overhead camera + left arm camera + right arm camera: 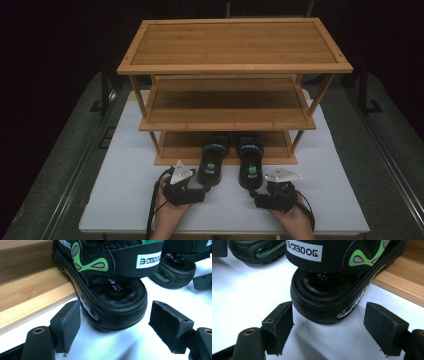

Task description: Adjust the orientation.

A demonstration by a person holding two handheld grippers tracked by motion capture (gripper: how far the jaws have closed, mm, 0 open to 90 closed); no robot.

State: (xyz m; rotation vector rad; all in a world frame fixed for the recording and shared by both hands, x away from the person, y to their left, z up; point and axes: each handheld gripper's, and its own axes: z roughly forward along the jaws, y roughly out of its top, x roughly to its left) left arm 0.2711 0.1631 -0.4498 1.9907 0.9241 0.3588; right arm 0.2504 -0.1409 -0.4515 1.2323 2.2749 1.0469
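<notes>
- The left gripper [113, 326] is standing with its jaws spread apart, holding nothing; the heel of the left sandal [112, 287] is sitting between its pads.
- Its left pad [67, 326] is lying just beside the sole's side, perhaps touching it, while the other pad is staying well clear.
- In the high view a hand is holding the left gripper [192, 187] low over the table, right behind that sandal's heel.
- The right gripper [329, 327] is likewise gaping wide and gripping nothing; the right sandal [337, 285] is resting with its heel between the pads, and neither pad is pressing on it.
- In the high view the right gripper [260, 192] is sitting in the other hand, just behind the right sandal [250, 160].
- Both sandals are black with green marks, lying side by side, toes pushed onto the lowest shelf of the rack [225, 112] and heels sticking out over the white table [125, 180].
- The left sandal [214, 157] is lying near its mate, apart from it.
- The rack is wooden, with three shelves, standing at the table's far half.
</notes>
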